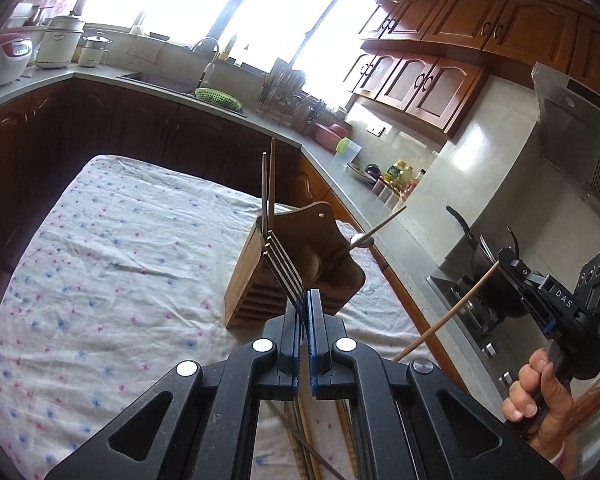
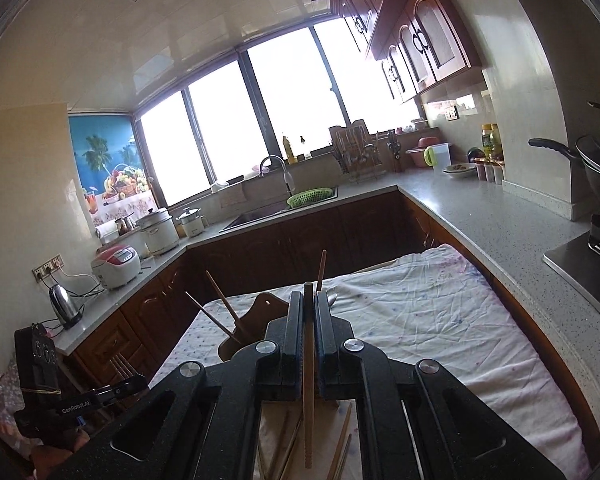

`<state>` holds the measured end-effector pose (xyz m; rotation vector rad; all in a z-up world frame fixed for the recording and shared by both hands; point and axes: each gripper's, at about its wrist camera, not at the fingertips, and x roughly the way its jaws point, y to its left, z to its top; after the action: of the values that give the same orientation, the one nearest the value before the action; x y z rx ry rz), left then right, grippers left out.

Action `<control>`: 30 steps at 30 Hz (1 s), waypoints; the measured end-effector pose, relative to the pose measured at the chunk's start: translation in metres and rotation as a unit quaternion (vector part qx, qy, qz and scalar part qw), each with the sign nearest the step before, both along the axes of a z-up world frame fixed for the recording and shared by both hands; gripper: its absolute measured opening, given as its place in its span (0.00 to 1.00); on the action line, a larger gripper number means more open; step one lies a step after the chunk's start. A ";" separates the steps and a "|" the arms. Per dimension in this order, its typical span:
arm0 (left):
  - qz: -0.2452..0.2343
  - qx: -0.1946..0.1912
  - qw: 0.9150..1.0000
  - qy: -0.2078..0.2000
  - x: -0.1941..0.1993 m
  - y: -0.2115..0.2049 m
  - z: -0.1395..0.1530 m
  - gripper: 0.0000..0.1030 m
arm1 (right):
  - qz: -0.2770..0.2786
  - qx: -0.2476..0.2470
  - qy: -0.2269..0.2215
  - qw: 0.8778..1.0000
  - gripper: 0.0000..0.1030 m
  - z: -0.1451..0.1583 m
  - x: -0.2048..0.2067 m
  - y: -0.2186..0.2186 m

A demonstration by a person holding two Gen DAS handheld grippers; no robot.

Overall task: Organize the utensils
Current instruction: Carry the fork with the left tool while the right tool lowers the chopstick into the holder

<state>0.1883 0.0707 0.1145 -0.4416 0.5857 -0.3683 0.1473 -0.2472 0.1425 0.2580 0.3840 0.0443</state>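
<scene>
My left gripper (image 1: pixel 305 296) is shut on a metal fork (image 1: pixel 280 258), its tines pointing up and away over the wooden utensil holder (image 1: pixel 296 268). The holder stands on the floral cloth with two chopsticks (image 1: pixel 270 184) upright in it and a wooden-handled spoon (image 1: pixel 374 230) leaning out to the right. At the right, a hand (image 1: pixel 540 396) carries my right gripper (image 1: pixel 505 259), shut on a long wooden chopstick (image 1: pixel 448 312). In the right wrist view that chopstick (image 2: pixel 309 376) runs between the shut fingers of the right gripper (image 2: pixel 309 300), with the holder (image 2: pixel 256 316) just beyond them to the left.
The table's floral cloth (image 1: pixel 100 280) has loose chopsticks (image 2: pixel 342 444) lying near its front edge. The left gripper (image 2: pixel 116 390) shows low at the left. A grey counter (image 2: pixel 480 216) with sink, dish rack and stove wraps around the table's far and right sides.
</scene>
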 end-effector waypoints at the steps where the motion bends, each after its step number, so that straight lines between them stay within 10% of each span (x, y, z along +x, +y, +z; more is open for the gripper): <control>1: 0.000 0.001 1.000 -0.003 0.004 0.000 0.002 0.01 | -0.002 0.000 -0.005 1.000 0.05 0.003 0.003 0.000; 16: 0.031 0.012 0.996 -0.079 0.072 -0.010 0.040 0.01 | -0.020 -0.003 -0.082 0.996 0.05 0.038 0.056 0.002; 30: 0.042 0.020 0.998 -0.047 0.136 -0.044 -0.041 0.01 | -0.035 -0.017 -0.044 0.998 0.05 -0.024 0.104 0.006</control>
<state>0.3248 0.0265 0.0737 -0.4071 0.4812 -0.2957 0.2508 -0.2413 0.1186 0.2359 0.2870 -0.0202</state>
